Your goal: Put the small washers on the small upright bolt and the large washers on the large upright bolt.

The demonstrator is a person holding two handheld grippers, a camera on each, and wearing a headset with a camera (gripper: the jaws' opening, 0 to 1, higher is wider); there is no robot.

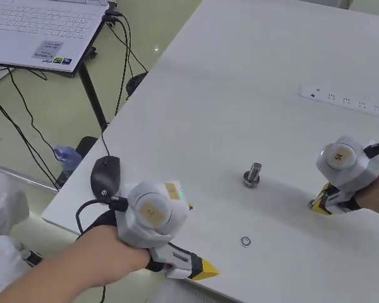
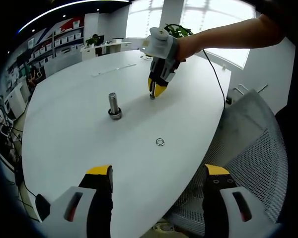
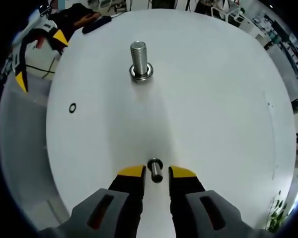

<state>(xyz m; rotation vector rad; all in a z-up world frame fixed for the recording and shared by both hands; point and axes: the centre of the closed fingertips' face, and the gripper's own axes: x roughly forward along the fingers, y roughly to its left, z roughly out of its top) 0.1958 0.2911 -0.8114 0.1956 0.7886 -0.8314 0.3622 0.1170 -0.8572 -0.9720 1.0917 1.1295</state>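
The right gripper point(image 1: 318, 205) hid the small bolt point(image 3: 155, 168) in the head view; the bolt stood between its narrowly parted jaws. Two bolts: the large bolt point(image 3: 140, 58) held stacked washers point(image 3: 140, 74), count unclear. One loose washer point(image 1: 246, 241) lay on the bench point(image 1: 240, 95). The left gripper point(image 2: 158, 171) had its jaws wide apart.

white table point(image 1: 252, 76), laptop point(image 1: 41, 28), bright windows point(image 2: 223, 20)
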